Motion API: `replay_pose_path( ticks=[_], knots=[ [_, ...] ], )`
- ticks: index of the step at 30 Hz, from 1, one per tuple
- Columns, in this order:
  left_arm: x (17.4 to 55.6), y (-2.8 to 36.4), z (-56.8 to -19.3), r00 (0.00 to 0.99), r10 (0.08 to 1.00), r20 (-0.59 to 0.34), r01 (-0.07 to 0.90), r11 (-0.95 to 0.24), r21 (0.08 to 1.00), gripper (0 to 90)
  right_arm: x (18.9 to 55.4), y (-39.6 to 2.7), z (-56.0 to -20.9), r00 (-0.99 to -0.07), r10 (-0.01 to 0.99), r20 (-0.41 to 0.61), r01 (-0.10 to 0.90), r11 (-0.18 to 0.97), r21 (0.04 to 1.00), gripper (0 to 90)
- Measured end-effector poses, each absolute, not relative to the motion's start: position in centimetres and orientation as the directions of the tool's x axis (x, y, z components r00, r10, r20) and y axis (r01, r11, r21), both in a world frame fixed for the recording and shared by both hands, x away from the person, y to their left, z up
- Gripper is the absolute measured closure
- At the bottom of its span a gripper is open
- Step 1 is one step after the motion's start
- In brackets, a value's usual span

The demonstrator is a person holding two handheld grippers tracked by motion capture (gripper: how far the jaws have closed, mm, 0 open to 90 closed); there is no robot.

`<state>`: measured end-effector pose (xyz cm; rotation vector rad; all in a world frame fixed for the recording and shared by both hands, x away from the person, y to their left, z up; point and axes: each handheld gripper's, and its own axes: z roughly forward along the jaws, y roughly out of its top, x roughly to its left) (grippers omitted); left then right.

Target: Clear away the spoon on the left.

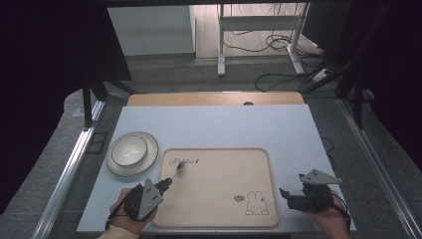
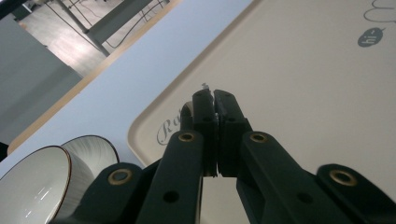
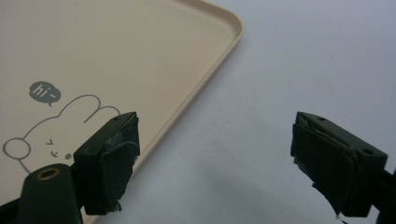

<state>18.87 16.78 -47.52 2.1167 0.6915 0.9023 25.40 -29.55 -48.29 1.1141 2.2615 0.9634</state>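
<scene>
We saw the left hand-held gripper (image 1: 166,183) at the near-left corner of the beige tray (image 1: 219,209), with its jaws pressed together on the handle of a small spoon (image 1: 176,169). The spoon lay aslant over the tray's left part, its bowl end just beside the printed word "Rabbit" (image 1: 185,161), and whether it touched the tray floor we could not tell. In the left gripper view the two black jaws met with almost no gap, a thin bit of metal (image 2: 206,88) peeped out at their tips, and the tray's rounded corner (image 2: 140,125) lay under them.

To the left of the tray, on the pale table (image 1: 224,124), a white bowl (image 1: 129,150) sat on a white plate (image 1: 149,162); both stood close to the tray's left rim but apart from it. In the left gripper view the bowl (image 2: 32,182) showed a dark rim line.

The right hand-held gripper (image 1: 293,191) hung at the right of the tray's near-right corner, its jaws spread wide with nothing between them. In the right gripper view one pad (image 3: 112,158) stood over the tray's edge near the rabbit drawing (image 3: 46,135), and the other pad (image 3: 327,158) stood over the bare table (image 3: 261,70). The rabbit drawing (image 1: 257,203) sat in the tray's near-right part.
</scene>
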Motion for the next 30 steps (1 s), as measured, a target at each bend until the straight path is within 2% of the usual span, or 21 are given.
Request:
replay_pose_path(
  ticks=[19, 30],
  knots=[
    [19.0, 15.6, -48.5, 0.658, 0.638, 0.4, 0.218, -0.67, 0.709, 85.5, 25.4, -29.5, -48.4, -0.583, 0.809, -0.076, 0.511, 0.438, 0.74, 15.7],
    [19.5, 15.5, -49.3, 0.695, 0.627, 0.352, 0.28, -0.687, 0.671, 80.5, 25.4, -29.5, -48.5, -0.591, 0.803, -0.077, 0.508, 0.445, 0.737, 15.6]
  ],
)
